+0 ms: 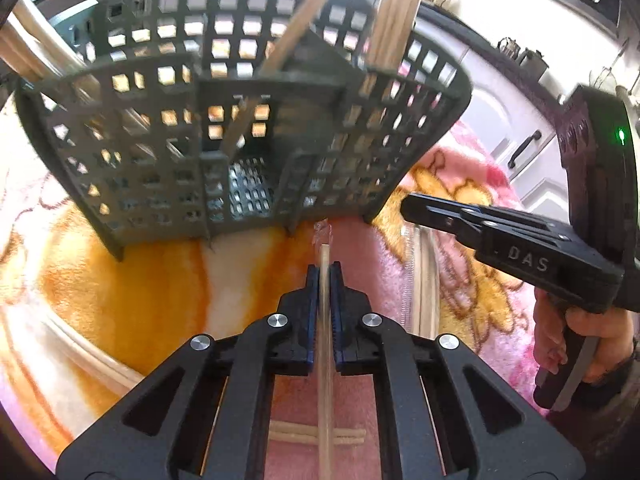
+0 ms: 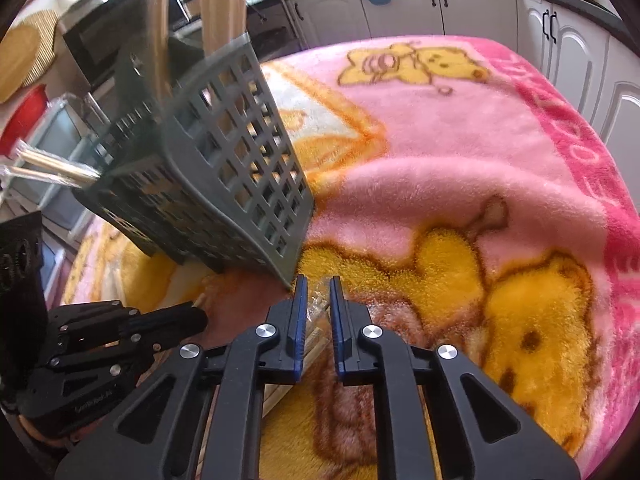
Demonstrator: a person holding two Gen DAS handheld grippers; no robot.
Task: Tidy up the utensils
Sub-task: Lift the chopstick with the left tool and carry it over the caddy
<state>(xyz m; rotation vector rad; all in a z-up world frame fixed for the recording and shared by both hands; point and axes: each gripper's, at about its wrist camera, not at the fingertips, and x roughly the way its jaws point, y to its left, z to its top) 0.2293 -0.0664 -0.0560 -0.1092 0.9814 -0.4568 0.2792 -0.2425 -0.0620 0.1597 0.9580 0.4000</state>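
Observation:
A grey lattice cutlery basket (image 1: 240, 140) (image 2: 224, 168) stands on the blanket, with several wooden chopsticks (image 1: 394, 16) sticking up from its compartments. My left gripper (image 1: 325, 268) is shut on a thin pale chopstick (image 1: 325, 320) in clear wrap, just in front of the basket's base. In the right wrist view that gripper (image 2: 200, 314) shows at the lower left. My right gripper (image 2: 318, 280) has its pads narrowly apart, pinching the end of a wrapped pair of chopsticks (image 2: 316, 320) by the basket's near corner. The left wrist view shows it (image 1: 406, 206) from the side.
A pink blanket (image 2: 460, 140) with yellow bear prints covers the table. More chopsticks (image 1: 348, 436) lie crosswise under my left gripper. A person's hand (image 1: 580, 332) holds the right gripper's handle. White kitchen cabinets (image 2: 460, 4) stand behind, and a red bowl (image 2: 24, 120) sits far left.

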